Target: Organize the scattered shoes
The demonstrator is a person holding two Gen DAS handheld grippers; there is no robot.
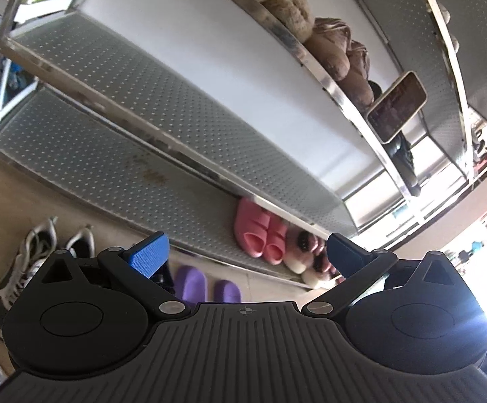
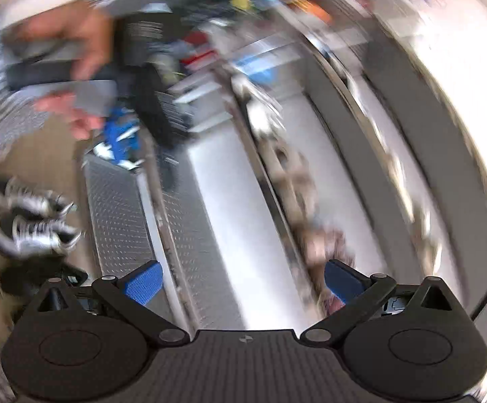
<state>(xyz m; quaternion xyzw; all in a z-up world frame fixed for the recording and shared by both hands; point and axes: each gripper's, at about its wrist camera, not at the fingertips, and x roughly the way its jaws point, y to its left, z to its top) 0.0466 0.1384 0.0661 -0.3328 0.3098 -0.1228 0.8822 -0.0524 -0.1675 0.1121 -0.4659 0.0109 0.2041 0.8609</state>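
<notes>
My left gripper (image 1: pixel 246 252) is open and holds nothing, facing a metal shoe rack (image 1: pixel 183 100). Pink slippers (image 1: pixel 258 231) and fluffy white slippers (image 1: pixel 305 257) sit on the lowest shelf, just beyond its fingers. Purple slippers (image 1: pixel 206 285) lie on the floor below the fingers, and grey-and-white sneakers (image 1: pixel 31 262) lie at the left. Brown furry slippers (image 1: pixel 330 47) fill an upper shelf. My right gripper (image 2: pixel 241 282) is open and empty, pointed at the same rack (image 2: pixel 209 208) in a blurred view. Sneakers (image 2: pixel 31 221) lie on the floor at its left. A hand (image 2: pixel 78 50) holds the other gripper at the upper left.
A phone (image 1: pixel 396 105) on a mount is clipped to the rack's right post. The two middle perforated shelves (image 1: pixel 115 77) are bare. Blue-and-white shoes (image 2: pixel 120 141) sit beyond the rack's far end. Beige floor tiles (image 1: pixel 18 181) lie in front of the rack.
</notes>
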